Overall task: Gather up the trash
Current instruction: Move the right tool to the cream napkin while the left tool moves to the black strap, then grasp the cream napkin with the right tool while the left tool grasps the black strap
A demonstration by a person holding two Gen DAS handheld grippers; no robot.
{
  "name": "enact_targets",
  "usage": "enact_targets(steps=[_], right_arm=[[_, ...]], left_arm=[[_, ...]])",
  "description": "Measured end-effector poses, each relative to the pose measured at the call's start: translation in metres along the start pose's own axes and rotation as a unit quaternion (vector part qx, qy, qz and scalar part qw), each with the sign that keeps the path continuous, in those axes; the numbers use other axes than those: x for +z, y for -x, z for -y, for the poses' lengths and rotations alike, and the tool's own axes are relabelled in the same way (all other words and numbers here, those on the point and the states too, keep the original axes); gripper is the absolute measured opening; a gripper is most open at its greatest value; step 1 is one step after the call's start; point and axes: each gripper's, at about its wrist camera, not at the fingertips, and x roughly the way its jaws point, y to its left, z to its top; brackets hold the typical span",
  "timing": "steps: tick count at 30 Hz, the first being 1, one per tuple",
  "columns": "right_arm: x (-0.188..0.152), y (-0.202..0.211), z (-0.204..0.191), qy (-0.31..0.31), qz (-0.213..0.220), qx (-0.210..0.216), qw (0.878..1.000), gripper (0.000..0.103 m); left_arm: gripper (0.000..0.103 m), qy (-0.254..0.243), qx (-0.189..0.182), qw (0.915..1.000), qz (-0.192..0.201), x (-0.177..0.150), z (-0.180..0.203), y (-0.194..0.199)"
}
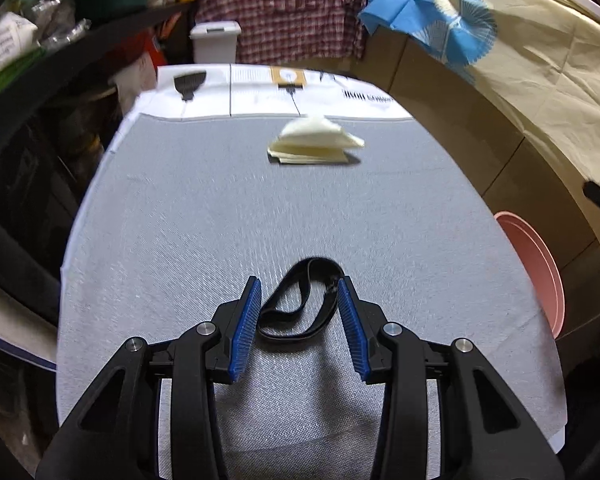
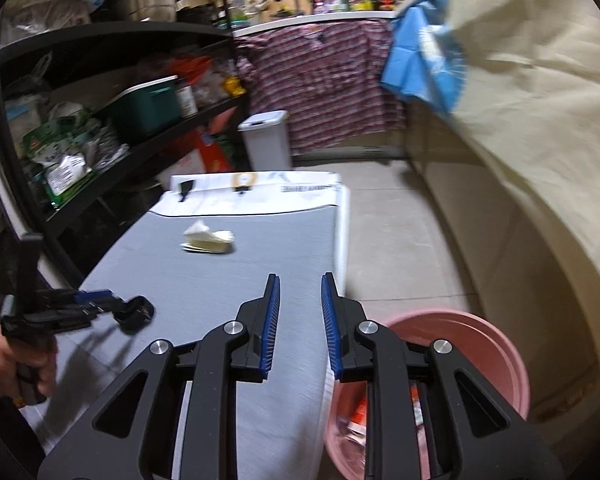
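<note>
While some rubbish is already seen inside the pink bucket (image 2: 440, 360) at the lower right of the right wrist view, where red and white wrappers lie at its bottom, the collection is judged to be only partly done. Two items remain on the grey table (image 1: 180, 220).

A black band (image 1: 300, 304), looped and lying flat, is found in the lower middle of the left wrist view. It sits between the blue pads (image 1: 244, 328) of the left gripper (image 1: 298, 284), whose jaws stand apart around it; no pressing contact can be confirmed, though the band's right end lies close against the right-hand pad. This item is therefore recorded as bracketed but not yet gripped.

A heap of pale yellow paper napkins (image 1: 316, 142) is noted in the upper middle of the same view, well apart from both tools and untouched.

The right gripper (image 2: 300, 280) is seen in the lower middle of its own view, above the table edge beside the bucket. Its jaws are narrowly parted and nothing is held between them.

A white bin (image 2: 266, 140) stands beyond the table's far end, and it cannot be told whether it serves the task.

Outstanding, as judged: closing on the band, carrying it to the bucket, then the same for the napkins.
</note>
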Motion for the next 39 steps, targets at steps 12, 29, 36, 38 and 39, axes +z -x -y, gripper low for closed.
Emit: enact_targets(steps=[12, 29, 36, 38, 39], right_arm=[[0.018, -0.116, -0.065, 0.044, -0.05, 0.072, 0.995, 0.023], [0.036, -0.223, -0.108, 0.137, -0.074, 0.098, 0.983, 0.029], [0.03, -0.241, -0.12, 0.179, -0.083, 0.104, 0.975, 0.029], [0.031, -0.24, -0.121, 0.182, -0.08, 0.107, 0.974, 0.025], [0.031, -0.239, -0.123, 0.185, -0.078, 0.107, 0.974, 0.022]], left_arm=[[0.019, 0.004, 0.012, 0.9997, -0.019, 0.003, -0.005, -0.014], [0.019, 0.016, 0.018, 0.9988, -0.042, 0.005, -0.01, -0.026], [0.004, 0.022, 0.023, 0.9985, -0.044, 0.009, -0.013, -0.027], [0.003, 0.025, 0.024, 0.9984, -0.045, 0.009, -0.014, -0.026], [0.003, 0.026, 0.024, 0.9984, -0.045, 0.009, -0.014, -0.026]])
